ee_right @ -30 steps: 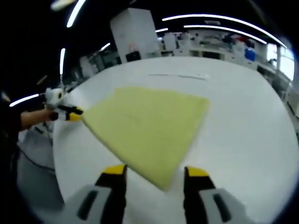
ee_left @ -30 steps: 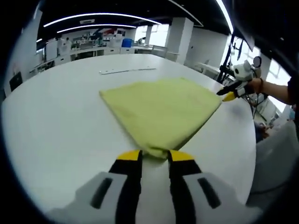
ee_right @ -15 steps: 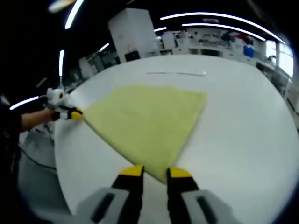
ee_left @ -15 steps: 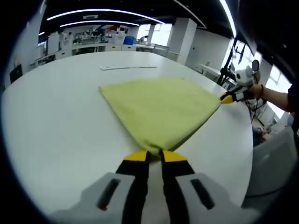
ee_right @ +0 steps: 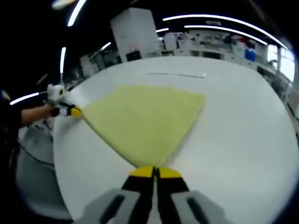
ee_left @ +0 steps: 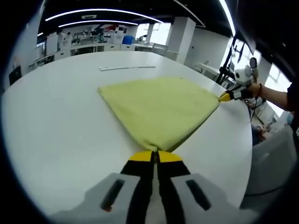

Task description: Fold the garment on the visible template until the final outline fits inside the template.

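Left gripper (ee_left: 154,156) and right gripper (ee_right: 155,172) fingers each pinch a corner of the yellow cloth (ee_left: 159,109), ready to lift and fold it on the desk (ee_left: 56,121).

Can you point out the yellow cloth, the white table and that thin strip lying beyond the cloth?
Cloth (ee_left: 159,105), left gripper view, its middle.
Table (ee_left: 56,126), left gripper view, bare top.
Strip (ee_left: 126,67), left gripper view, its middle.

Garment (ee_left: 161,109) pale yellow-green; table (ee_left: 56,126) white; jaws black w/ yellow tips.
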